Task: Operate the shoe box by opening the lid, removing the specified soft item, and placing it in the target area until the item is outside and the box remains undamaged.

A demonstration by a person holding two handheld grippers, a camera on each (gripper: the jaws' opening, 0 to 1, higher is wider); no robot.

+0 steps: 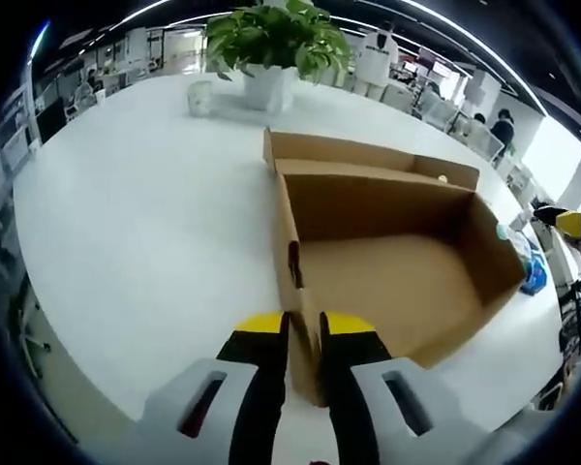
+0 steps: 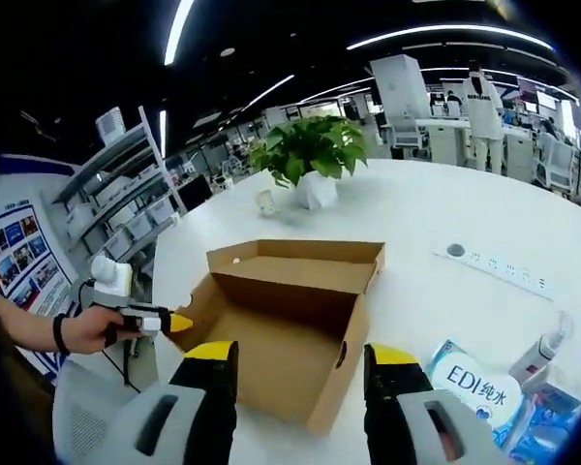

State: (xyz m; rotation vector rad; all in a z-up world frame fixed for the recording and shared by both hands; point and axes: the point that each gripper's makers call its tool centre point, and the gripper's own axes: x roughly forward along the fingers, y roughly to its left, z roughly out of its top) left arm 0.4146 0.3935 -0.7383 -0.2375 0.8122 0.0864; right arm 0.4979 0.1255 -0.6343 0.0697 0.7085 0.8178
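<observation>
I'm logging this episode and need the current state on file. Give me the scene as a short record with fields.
box: brown cardboard shoe box, lid open and folded back, interior looks empty
left gripper: yellow-tipped jaws shut on the near wall of the box
right gripper: jaws open, hovering at the box, holding nothing
surface: white round table
beside box: blue and white wipes pack, white spray bottle
far side: green potted plant in white pot
soft item: not identifiable
</observation>
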